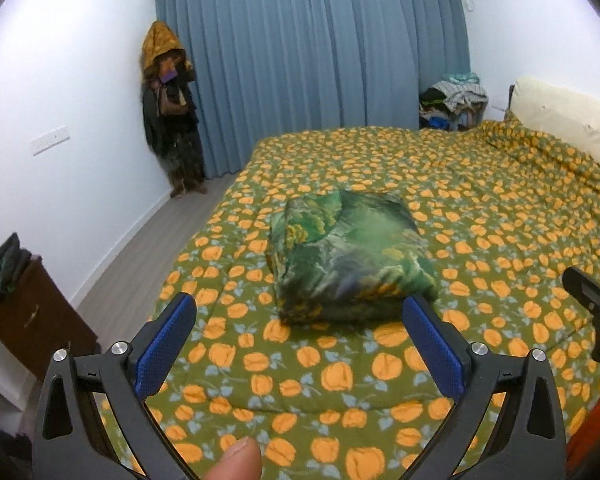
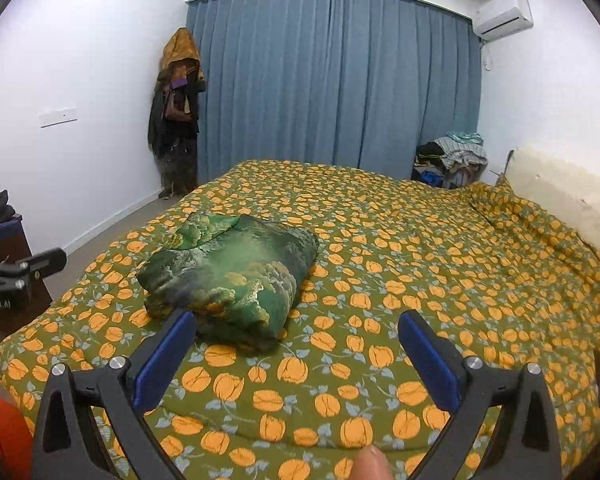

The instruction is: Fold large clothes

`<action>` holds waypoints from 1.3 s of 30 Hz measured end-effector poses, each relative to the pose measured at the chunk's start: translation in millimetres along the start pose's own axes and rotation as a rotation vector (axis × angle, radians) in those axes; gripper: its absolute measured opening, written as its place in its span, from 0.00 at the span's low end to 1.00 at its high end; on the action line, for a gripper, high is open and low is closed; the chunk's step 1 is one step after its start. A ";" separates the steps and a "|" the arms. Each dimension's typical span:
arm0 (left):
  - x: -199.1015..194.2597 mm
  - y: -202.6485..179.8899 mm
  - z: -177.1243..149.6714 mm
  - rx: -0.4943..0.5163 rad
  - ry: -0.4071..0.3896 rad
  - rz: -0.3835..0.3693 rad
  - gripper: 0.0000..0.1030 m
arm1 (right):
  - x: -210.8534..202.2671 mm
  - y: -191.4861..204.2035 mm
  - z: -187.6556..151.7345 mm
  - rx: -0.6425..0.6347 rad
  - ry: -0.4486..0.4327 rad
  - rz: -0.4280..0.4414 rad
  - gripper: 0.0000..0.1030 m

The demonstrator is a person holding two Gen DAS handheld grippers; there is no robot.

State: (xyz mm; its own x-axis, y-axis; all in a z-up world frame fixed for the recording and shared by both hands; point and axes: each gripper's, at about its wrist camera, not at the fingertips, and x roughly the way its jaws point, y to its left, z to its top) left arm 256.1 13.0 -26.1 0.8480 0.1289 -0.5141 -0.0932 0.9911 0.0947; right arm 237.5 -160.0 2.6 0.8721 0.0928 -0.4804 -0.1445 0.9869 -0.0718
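Observation:
A green patterned garment (image 1: 348,252) lies folded into a thick bundle on the bed; it also shows in the right wrist view (image 2: 232,272). My left gripper (image 1: 300,312) is open and empty, held just short of the bundle's near edge. My right gripper (image 2: 298,328) is open and empty, near the bundle's right front corner, above the bedspread. The right gripper's body shows at the right edge of the left wrist view (image 1: 596,300). The left gripper's body shows at the left edge of the right wrist view (image 2: 20,272).
The bed carries a green bedspread with orange flowers (image 1: 480,208). A cream headboard (image 1: 564,116) stands at right. A dark wooden cabinet (image 1: 32,320) stands left of the bed. Clothes hang in the corner (image 1: 168,112). A clothes pile (image 1: 456,100) sits by the blue curtain (image 1: 312,60).

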 end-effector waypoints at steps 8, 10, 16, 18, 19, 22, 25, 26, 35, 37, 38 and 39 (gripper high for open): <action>-17.7 -6.1 -26.3 -0.077 0.034 0.060 1.00 | -18.4 4.5 -14.4 0.047 0.094 -0.070 1.00; -20.3 -8.4 -28.4 -0.076 0.040 0.051 1.00 | -20.1 7.5 -18.0 0.049 0.121 -0.066 1.00; -29.9 -8.0 -32.7 -0.103 0.030 -0.002 1.00 | -25.3 15.5 -27.6 0.040 0.145 -0.068 1.00; -30.1 -7.1 -34.0 -0.115 0.040 -0.016 1.00 | -26.2 16.4 -29.9 0.040 0.155 -0.065 1.00; -30.3 -6.1 -35.0 -0.127 0.048 -0.016 1.00 | -27.2 16.9 -30.8 0.040 0.155 -0.065 1.00; -32.3 -7.9 -37.7 -0.130 0.055 -0.014 1.00 | -30.2 18.2 -33.4 0.034 0.153 -0.068 1.00; -33.0 -13.5 -39.3 -0.101 0.068 -0.017 1.00 | -31.2 20.2 -35.4 0.028 0.157 -0.061 1.00; -34.0 -15.0 -39.6 -0.099 0.066 -0.022 1.00 | -31.6 20.8 -36.3 0.025 0.157 -0.062 1.00; -41.4 -21.5 -37.3 -0.084 0.088 0.010 1.00 | -41.6 18.9 -37.4 0.052 0.134 -0.027 1.00; -42.1 -19.8 -37.9 -0.092 0.097 0.002 1.00 | -46.5 19.5 -37.3 0.046 0.101 -0.042 1.00; -41.8 -19.1 -38.2 -0.092 0.103 0.003 1.00 | -47.0 20.2 -36.8 0.036 0.098 -0.046 1.00; -41.4 -18.8 -38.4 -0.089 0.110 0.008 1.00 | -46.3 20.7 -36.7 0.028 0.107 -0.046 1.00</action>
State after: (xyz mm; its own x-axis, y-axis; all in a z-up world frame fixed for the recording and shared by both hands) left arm 202.7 -9.6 -39.4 0.7854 0.1344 -0.6042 -0.1493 0.9885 0.0259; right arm 176.9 -148.7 -8.7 0.8224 0.0346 -0.5679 -0.0913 0.9932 -0.0717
